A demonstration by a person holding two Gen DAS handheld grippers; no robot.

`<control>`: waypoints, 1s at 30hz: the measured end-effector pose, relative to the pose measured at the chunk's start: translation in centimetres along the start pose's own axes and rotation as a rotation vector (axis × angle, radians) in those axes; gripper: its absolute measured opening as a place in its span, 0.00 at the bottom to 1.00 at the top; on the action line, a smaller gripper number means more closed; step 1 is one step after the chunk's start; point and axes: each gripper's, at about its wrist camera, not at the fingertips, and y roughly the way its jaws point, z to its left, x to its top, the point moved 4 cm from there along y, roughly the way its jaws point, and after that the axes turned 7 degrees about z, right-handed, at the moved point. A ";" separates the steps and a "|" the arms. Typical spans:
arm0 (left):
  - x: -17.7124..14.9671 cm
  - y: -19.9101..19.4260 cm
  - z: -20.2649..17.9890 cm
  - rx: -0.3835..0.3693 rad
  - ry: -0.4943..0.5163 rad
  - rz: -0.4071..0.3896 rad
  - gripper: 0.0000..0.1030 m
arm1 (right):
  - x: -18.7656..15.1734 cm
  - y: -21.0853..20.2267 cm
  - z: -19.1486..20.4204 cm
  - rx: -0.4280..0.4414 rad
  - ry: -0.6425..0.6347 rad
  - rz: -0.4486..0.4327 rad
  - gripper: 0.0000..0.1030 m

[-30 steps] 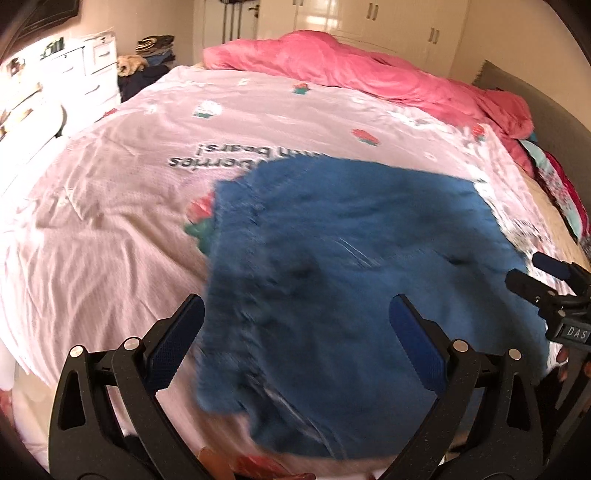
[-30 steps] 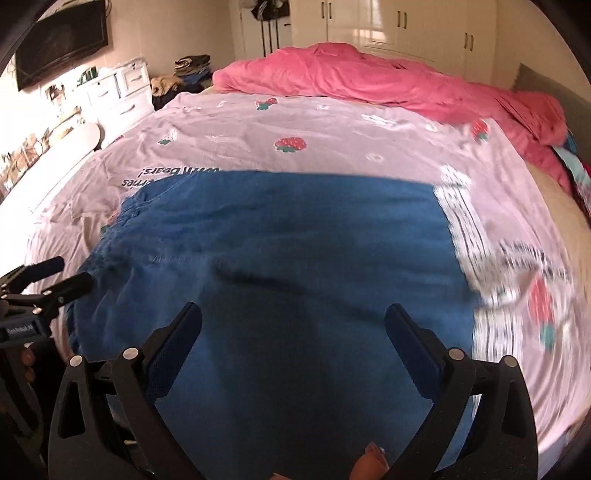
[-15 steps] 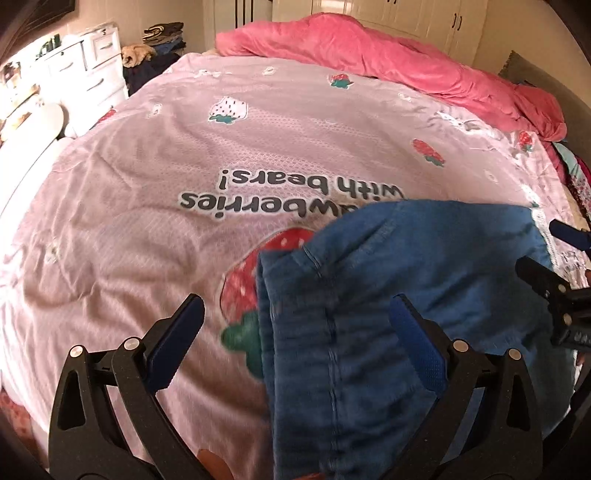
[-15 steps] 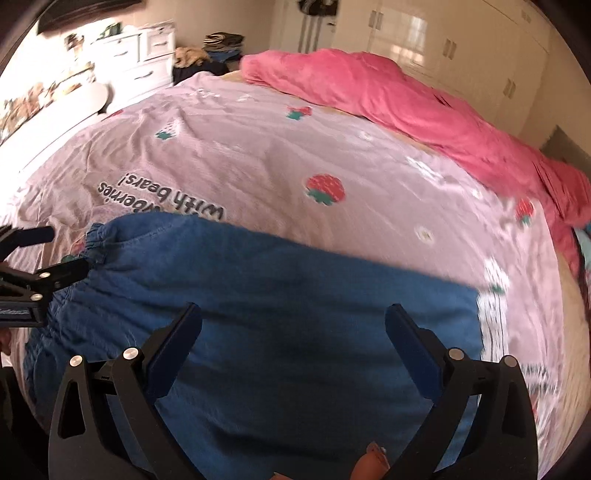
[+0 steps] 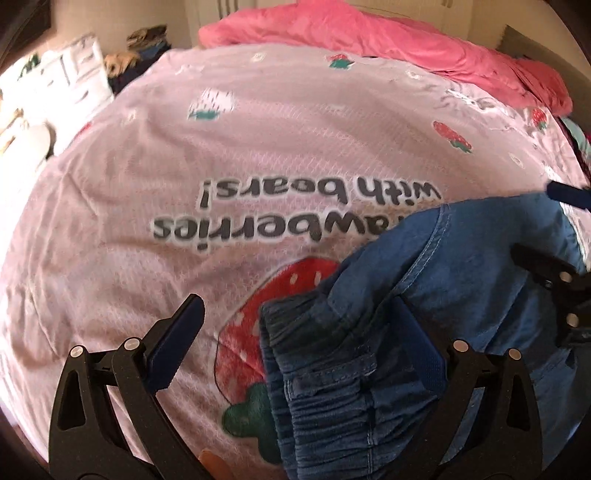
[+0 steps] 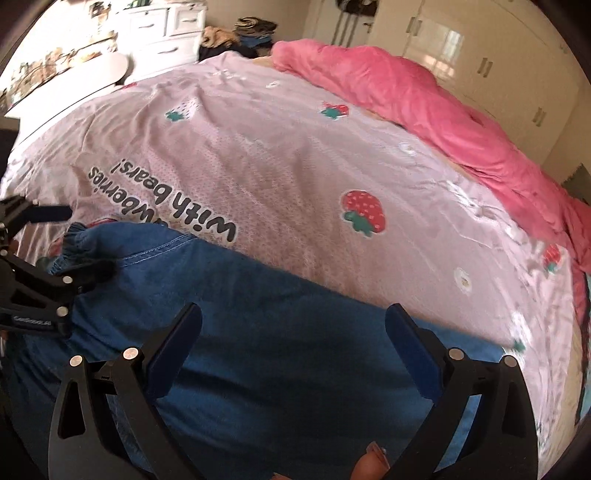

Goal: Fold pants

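Note:
Blue denim pants (image 6: 280,332) lie flat on the pink strawberry bedspread (image 6: 295,155), near its front edge. Their gathered elastic waistband (image 5: 325,387) is at the left end. My left gripper (image 5: 299,339) is open, low over the waistband corner; the waistband lies between the open jaws, nearer the right finger. My right gripper (image 6: 295,347) is open over the middle of the pants. Each gripper shows in the other's view: the right one (image 5: 554,251) and the left one (image 6: 40,247), both open.
A bunched pink duvet (image 6: 424,99) lies along the far side of the bed. White drawers (image 6: 162,33) and a pile of clothes (image 6: 236,37) stand beyond the bed at the back left. Wardrobe doors (image 6: 472,51) line the back wall.
Both grippers have moved left along the pants and lower toward the bed. The left one now sits over the waistband corner. Both stay open.

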 end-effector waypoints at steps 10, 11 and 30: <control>-0.1 -1.0 -0.6 -0.105 0.041 -0.065 0.34 | 1.3 2.0 0.5 0.051 -0.170 0.047 0.96; -0.1 -1.4 -0.6 -0.105 0.045 -0.081 0.33 | 1.3 2.1 0.6 0.058 -0.185 0.051 0.96; -1.1 -5.3 -1.1 -0.093 0.067 -0.224 0.31 | 1.3 1.7 4.4 0.093 -0.297 -0.018 0.22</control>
